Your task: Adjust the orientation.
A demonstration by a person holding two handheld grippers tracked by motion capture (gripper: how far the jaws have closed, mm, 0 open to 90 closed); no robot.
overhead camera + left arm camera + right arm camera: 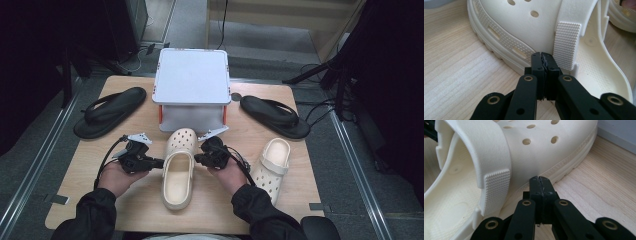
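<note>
Two closed grippers flank a cream clog at the middle of the table.

Nearest the person, the cream clog (178,167) lies at the centre of the wooden table (75,175), toe toward 12 o'clock and heel toward 6. The left gripper (159,162) sits at its 9 o'clock side, jaws pressed together with nothing between them; in the left gripper view the tips (543,55) lie right against the clog's side (524,30) beside the heel strap (566,45). The right gripper (198,159) sits at its 3 o'clock side, jaws likewise closed and empty, tips (541,179) just at the sole edge. A second cream clog (272,167) rests at 4 o'clock, apart from the first. Farther off, a black sandal (111,111) lies at 10 o'clock and another black sandal (275,116) at 2 o'clock. A white lidded box (192,82) stands at 12 o'clock, close to the clog's toe.
</note>
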